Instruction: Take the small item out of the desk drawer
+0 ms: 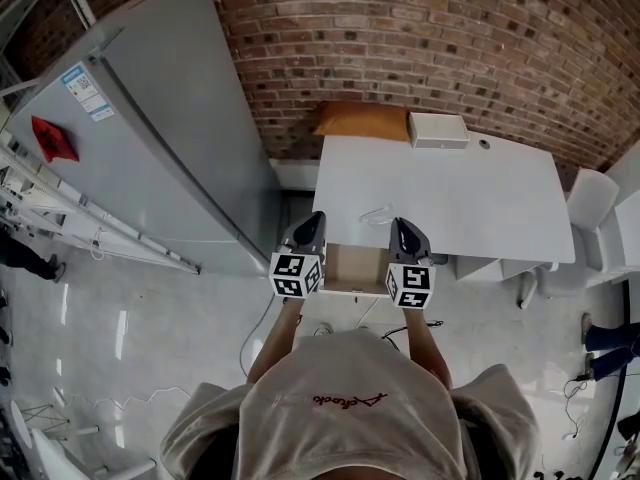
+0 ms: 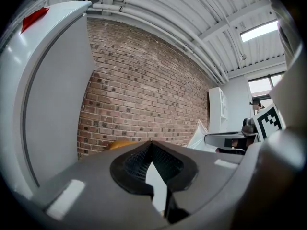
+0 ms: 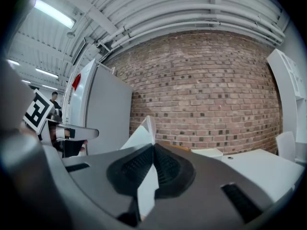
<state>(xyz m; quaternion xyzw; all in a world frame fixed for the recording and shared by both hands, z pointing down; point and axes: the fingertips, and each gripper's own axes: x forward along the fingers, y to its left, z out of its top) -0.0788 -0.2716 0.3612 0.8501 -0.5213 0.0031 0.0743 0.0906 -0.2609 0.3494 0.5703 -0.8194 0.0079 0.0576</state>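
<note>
Jaws together: left gripper [image 2: 152,143], right gripper [image 3: 154,145]

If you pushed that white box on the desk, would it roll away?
Probably not: the white box looks flat-sided and lies low on the desk, so it would likely slide. It seems unlikely to tip. Its weight I cannot tell.

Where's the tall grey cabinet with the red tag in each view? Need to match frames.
Head view: tall grey cabinet upper left, beside the white desk.
Left gripper view: cabinet fills the left side.
Right gripper view: cabinet left of centre.
Shared landmark: the brick wall beside it.
</note>
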